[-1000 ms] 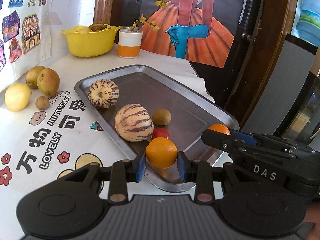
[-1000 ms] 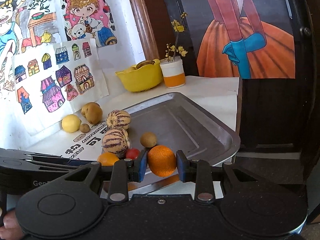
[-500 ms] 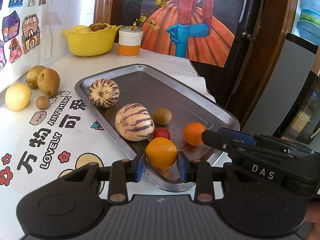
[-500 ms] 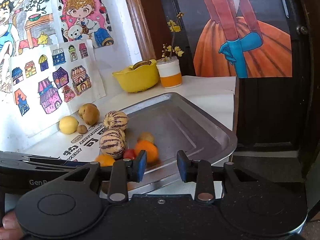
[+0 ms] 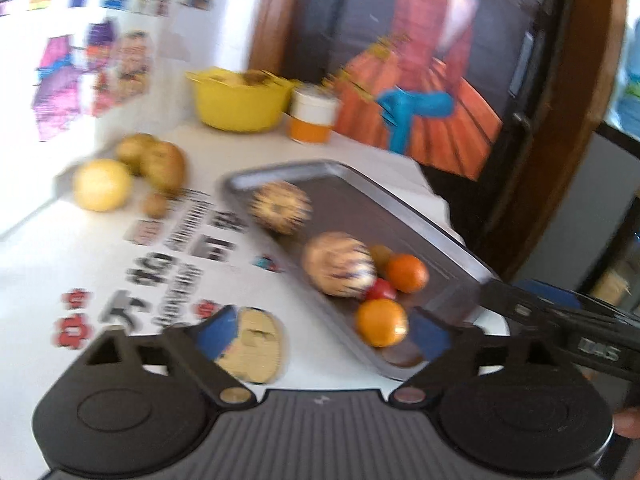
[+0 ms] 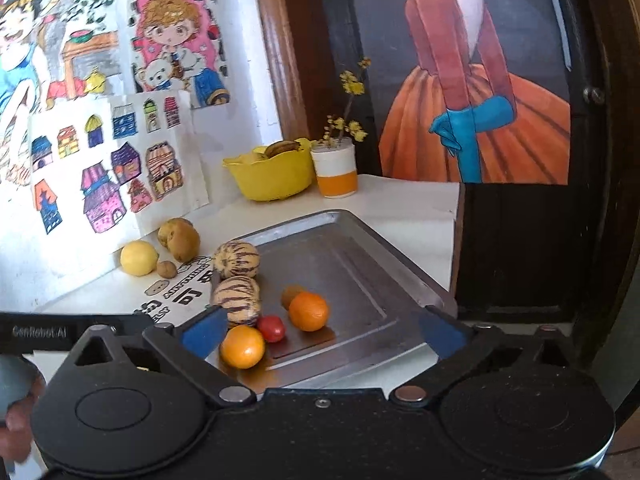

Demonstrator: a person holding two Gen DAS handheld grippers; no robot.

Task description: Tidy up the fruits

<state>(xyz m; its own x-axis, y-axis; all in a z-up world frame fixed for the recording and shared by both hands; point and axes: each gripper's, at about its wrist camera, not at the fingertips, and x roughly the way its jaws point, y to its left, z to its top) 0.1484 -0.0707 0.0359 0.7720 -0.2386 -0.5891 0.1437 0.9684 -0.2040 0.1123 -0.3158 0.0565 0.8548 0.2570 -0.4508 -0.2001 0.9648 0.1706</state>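
A metal tray point(image 6: 360, 272) holds two striped melons point(image 6: 236, 300), a kiwi point(image 6: 291, 294), a red tomato point(image 6: 271, 328) and two oranges point(image 6: 308, 311) point(image 6: 242, 346). The tray also shows in the blurred left wrist view point(image 5: 400, 216), with the near orange point(image 5: 382, 322) at its front corner. My left gripper point(image 5: 320, 334) is open and empty, just in front of the tray. My right gripper point(image 6: 320, 332) is open and empty, above the tray's near edge.
A lemon point(image 6: 139, 258), two brown pears point(image 6: 179, 239) and a small kiwi point(image 6: 166, 269) lie on the white table left of the tray. A yellow bowl point(image 6: 270, 176) and an orange-white cup point(image 6: 335, 174) stand at the back. The table edge drops off on the right.
My left gripper has opened and let go of its orange, which now lies at the tray's front corner. Both grippers have pulled back and opened wider. The left view has swung left.
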